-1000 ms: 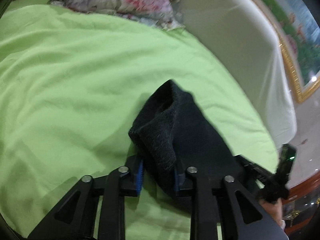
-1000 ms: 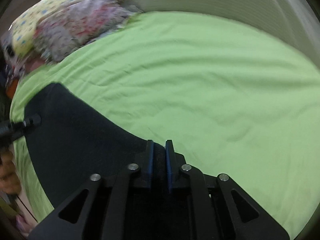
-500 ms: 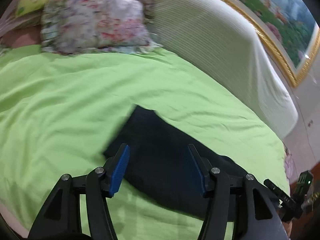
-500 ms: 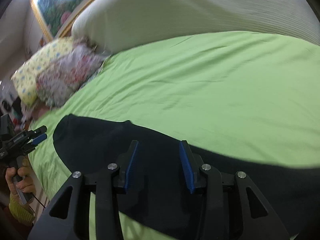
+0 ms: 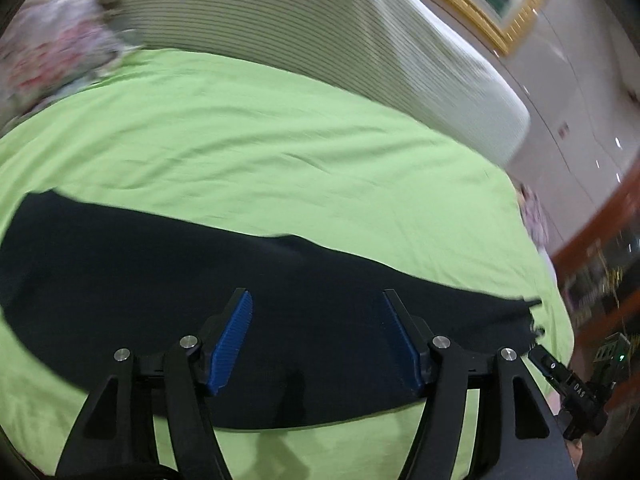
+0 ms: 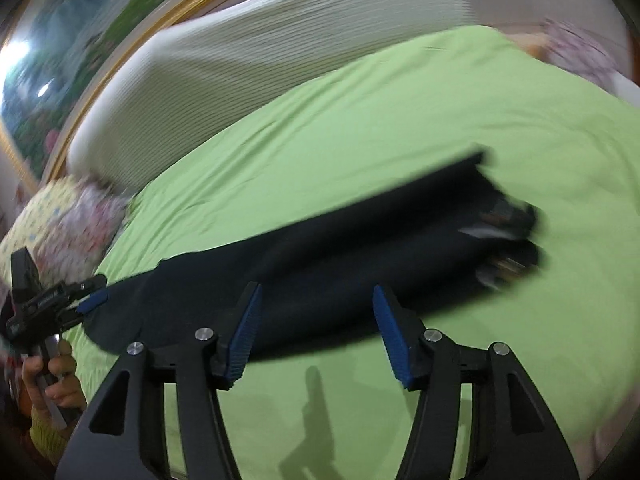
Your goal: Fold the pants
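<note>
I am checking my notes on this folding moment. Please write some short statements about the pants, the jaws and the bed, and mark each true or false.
1. The dark pants lie on a green bedsheet. True.
2. The left gripper clamps the pants. False: its jaws are opening, gripping nothing.
3. The right gripper has blue pads. True.
4. The pants hang in the air. False: they lie flat on the sheet.
5. A floral pillow lies on the pants. False: it lies apart, near the headboard.
</note>
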The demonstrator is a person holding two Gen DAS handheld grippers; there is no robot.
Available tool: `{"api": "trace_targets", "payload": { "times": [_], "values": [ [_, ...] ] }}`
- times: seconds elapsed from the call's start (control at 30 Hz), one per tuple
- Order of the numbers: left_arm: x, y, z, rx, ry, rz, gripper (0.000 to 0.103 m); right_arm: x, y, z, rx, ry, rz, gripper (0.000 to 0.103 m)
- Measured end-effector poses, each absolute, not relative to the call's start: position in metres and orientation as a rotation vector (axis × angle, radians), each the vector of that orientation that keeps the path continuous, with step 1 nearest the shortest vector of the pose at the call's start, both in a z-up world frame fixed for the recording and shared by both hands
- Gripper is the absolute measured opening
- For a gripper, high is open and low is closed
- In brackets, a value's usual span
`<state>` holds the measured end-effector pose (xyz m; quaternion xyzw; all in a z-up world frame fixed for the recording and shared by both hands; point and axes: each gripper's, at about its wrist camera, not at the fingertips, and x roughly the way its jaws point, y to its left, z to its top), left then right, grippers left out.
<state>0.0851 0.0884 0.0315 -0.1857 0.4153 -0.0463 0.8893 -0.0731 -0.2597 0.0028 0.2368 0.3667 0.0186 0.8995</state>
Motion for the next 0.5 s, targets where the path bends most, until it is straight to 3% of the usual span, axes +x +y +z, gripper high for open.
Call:
{"api": "trace_targets", "payload": {
  "times": [0.5],
  "values": [
    [0.131, -0.026, 0.030, -0.204, 0.949, -0.303, 0.072, -0.069, -0.327, -0.027, 0.821, 0.732, -0.078, 0.063]
  ]
}}
